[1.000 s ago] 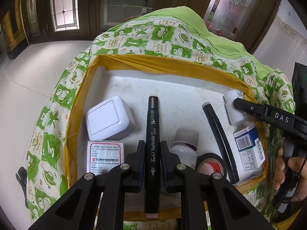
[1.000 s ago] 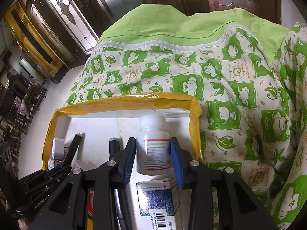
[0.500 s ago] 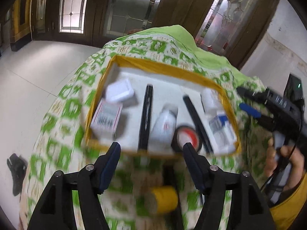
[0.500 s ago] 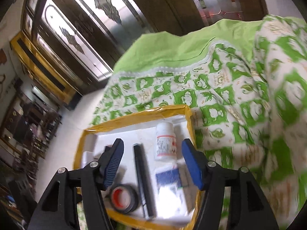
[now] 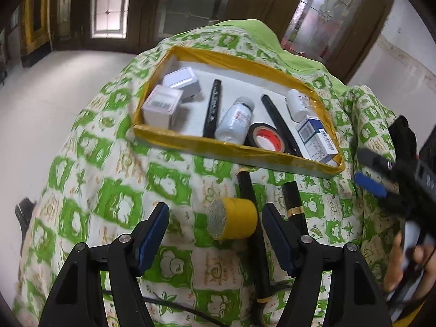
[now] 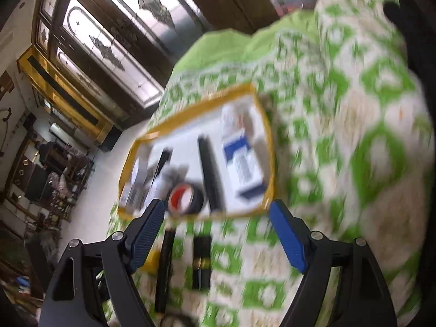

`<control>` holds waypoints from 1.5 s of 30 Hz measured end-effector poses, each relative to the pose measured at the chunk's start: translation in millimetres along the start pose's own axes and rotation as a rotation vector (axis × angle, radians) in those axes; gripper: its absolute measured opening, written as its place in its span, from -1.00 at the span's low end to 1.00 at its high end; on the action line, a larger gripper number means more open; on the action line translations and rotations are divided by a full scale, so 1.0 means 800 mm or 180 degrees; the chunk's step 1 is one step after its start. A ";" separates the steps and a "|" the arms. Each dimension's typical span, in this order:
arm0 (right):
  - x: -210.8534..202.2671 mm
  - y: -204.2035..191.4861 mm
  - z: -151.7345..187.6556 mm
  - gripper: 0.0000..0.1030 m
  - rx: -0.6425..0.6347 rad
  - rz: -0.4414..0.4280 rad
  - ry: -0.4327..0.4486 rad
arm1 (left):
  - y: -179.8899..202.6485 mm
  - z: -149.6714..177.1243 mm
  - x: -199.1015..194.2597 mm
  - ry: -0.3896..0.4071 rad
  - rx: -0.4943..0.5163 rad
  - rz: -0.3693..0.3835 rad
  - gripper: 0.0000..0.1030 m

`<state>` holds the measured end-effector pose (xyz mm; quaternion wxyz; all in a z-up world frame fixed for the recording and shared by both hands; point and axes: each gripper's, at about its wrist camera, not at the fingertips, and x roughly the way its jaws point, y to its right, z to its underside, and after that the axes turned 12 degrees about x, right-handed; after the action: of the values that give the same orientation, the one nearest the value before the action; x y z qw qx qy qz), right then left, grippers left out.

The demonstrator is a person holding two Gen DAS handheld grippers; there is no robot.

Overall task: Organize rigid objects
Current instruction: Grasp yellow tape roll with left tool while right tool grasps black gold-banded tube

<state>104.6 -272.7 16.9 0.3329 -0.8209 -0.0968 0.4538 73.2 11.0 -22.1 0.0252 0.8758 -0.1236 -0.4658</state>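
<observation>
A yellow-edged white tray (image 5: 190,141) on the green patterned cloth holds two white boxes, a black marker (image 5: 213,108), a white bottle (image 5: 235,118), a tape roll (image 5: 267,137), a black stick, a small bottle (image 5: 297,104) and a blue-white box (image 5: 316,139). My left gripper (image 5: 215,234) is open and empty, just behind a yellow cylinder (image 5: 233,218) on the cloth. Two black pens (image 5: 293,204) lie beside it. My right gripper (image 6: 218,234) is open and empty, back from the blurred tray (image 6: 261,207).
The cloth covers a rounded surface that drops off to a white floor (image 5: 41,103) on the left. Wood and glass doors (image 5: 190,5) stand behind. The right gripper and the hand holding it show at the right edge of the left wrist view (image 5: 392,188).
Both grippers let go, the left of the black marker and the right of the small bottle, opened, and pulled back from the tray. The yellow cylinder and pens came into view.
</observation>
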 end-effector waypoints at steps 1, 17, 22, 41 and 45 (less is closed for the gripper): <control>0.002 -0.001 0.005 0.54 -0.0016 -0.0009 -0.0037 | -0.002 0.000 0.001 -0.0007 -0.0039 0.0010 0.43; 0.042 -0.011 0.045 0.13 -0.0159 0.0036 -0.0579 | 0.005 0.005 0.012 -0.0113 0.0026 -0.0003 0.43; 0.043 -0.015 0.048 0.13 -0.0175 0.0048 -0.0594 | 0.028 0.001 0.023 -0.0138 0.0321 -0.0084 0.43; 0.103 -0.011 0.052 0.00 -0.0071 0.0182 -0.0912 | 0.021 0.005 0.030 -0.0249 0.0208 -0.0029 -0.34; 0.111 -0.023 0.056 -0.16 -0.0310 0.0337 -0.0870 | 0.020 0.007 0.038 -0.0360 0.0196 -0.0040 -0.33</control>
<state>121.9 -197.3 -48.6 0.2521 -0.7706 -0.1197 0.5729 81.9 -11.6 -47.5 -0.0117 0.8492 -0.1335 -0.5107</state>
